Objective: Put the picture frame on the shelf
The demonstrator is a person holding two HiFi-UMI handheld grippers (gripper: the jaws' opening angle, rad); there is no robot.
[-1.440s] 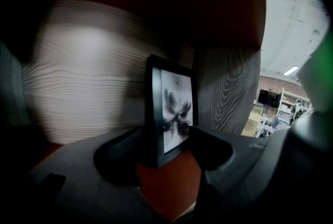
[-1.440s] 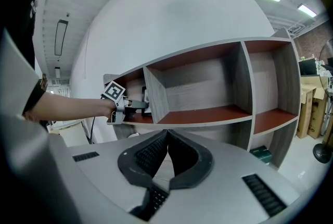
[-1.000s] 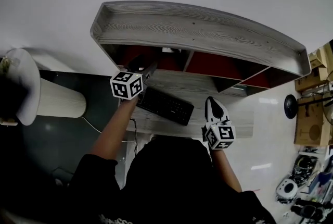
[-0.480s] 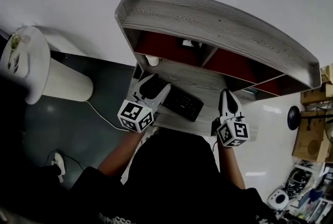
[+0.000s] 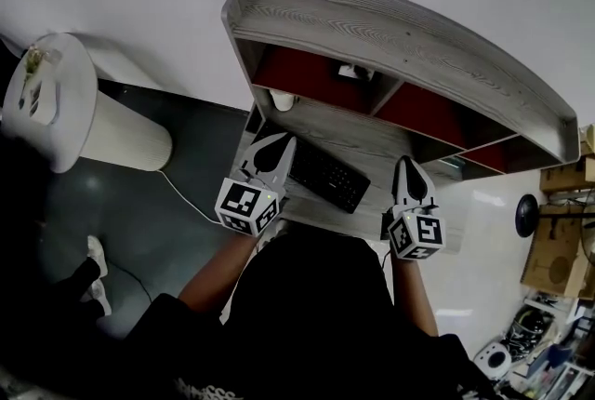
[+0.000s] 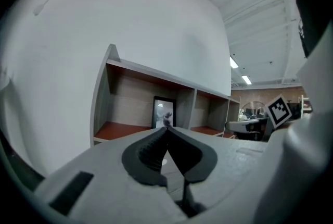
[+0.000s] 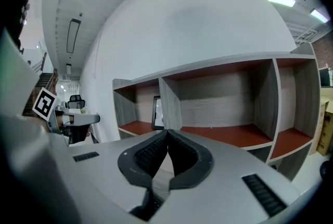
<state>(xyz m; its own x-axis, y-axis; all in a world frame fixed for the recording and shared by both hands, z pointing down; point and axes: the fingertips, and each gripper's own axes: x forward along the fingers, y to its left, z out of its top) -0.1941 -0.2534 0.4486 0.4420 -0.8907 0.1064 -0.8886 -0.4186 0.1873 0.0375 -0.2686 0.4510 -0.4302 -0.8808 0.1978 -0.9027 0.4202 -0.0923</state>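
Note:
The black picture frame (image 5: 351,71) stands upright in the left red-floored compartment of the grey wooden shelf (image 5: 400,40), close to the divider. It shows straight ahead in the left gripper view (image 6: 164,112) and past the divider in the right gripper view (image 7: 156,112). My left gripper (image 5: 284,143) hangs over the desk's left front, well back from the frame, shut with nothing between its pads. Over the desk's right front, my right gripper (image 5: 406,165) is shut and empty too.
A black keyboard (image 5: 323,175) lies on the grey desk (image 5: 372,142) between the grippers. A white cup (image 5: 284,100) sits at the desk's back left. A white round stand (image 5: 51,100) is left of the desk; boxes (image 5: 556,249) stand on the floor at right.
My left gripper has drawn back from the shelf's left compartment to the desk's front, and its jaws have gone from open to shut. The right gripper has hardly moved.

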